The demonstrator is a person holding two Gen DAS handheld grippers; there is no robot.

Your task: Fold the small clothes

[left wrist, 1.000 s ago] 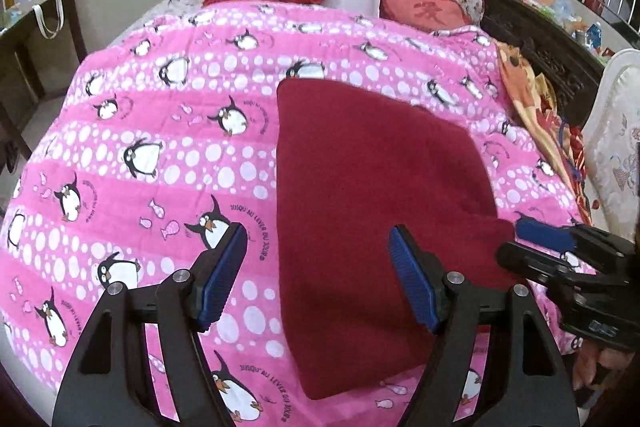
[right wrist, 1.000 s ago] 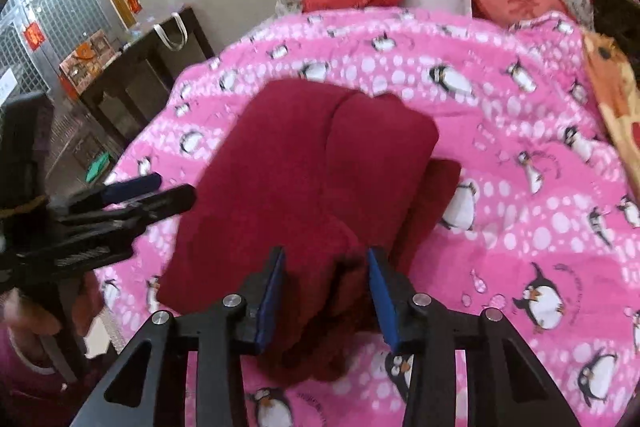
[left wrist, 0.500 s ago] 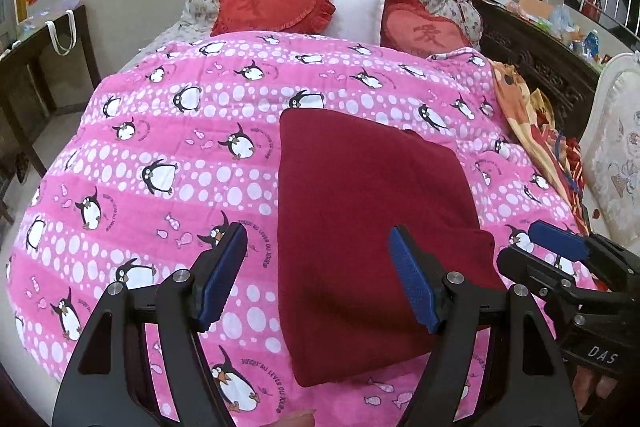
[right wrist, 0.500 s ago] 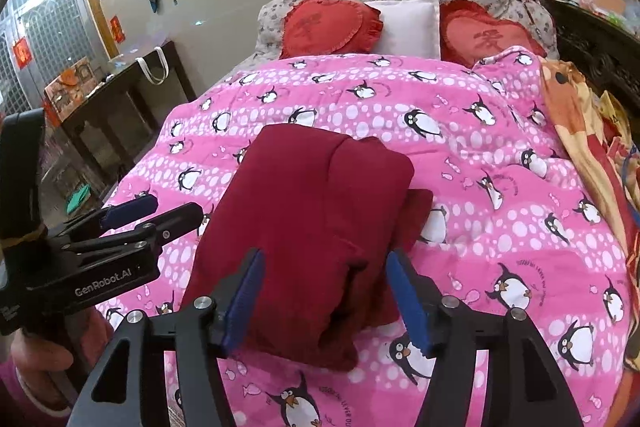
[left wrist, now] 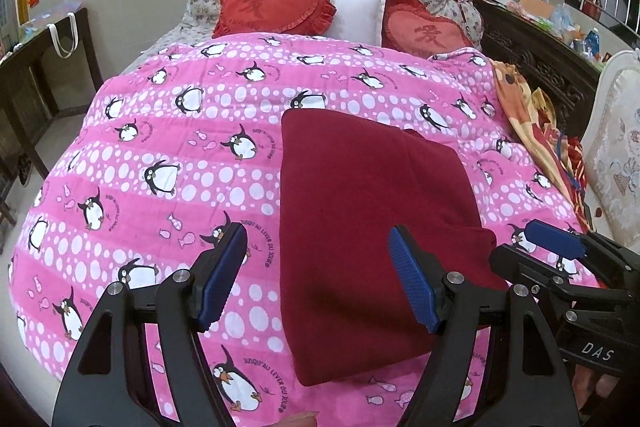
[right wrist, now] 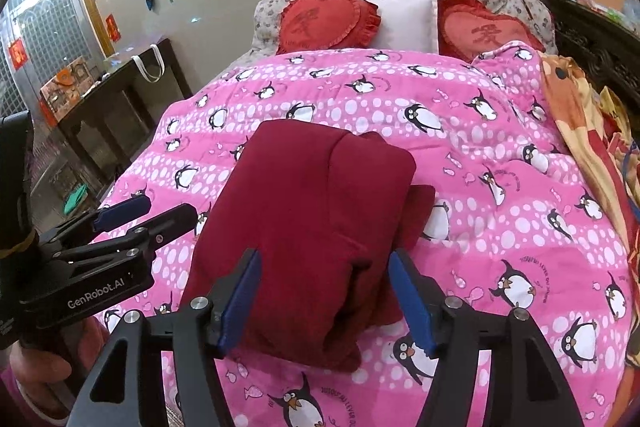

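Note:
A dark red garment (left wrist: pixel 368 227) lies folded into a rough rectangle on the pink penguin quilt (left wrist: pixel 180 163). In the right wrist view the garment (right wrist: pixel 312 227) shows stacked layers, with a lower layer sticking out at its right edge. My left gripper (left wrist: pixel 318 277) is open and empty, held above the garment's near left edge. My right gripper (right wrist: pixel 330 299) is open and empty, held above the garment's near end. Each gripper shows in the other's view: the right one at the right (left wrist: pixel 560 263), the left one at the left (right wrist: pixel 132 219).
Two red heart cushions (left wrist: pixel 276 3) and a white pillow (left wrist: pixel 356 11) lean on the floral headboard. An orange blanket (left wrist: pixel 532 123) lies along the bed's right side, beside a dark carved cabinet (left wrist: pixel 536 55) and a pale chair (left wrist: pixel 616 155). A dark table (right wrist: pixel 108 107) stands left of the bed.
My right gripper opened, let go of the garment's near end and pulled back and up. My left gripper also drew back, staying open. The garment lies still.

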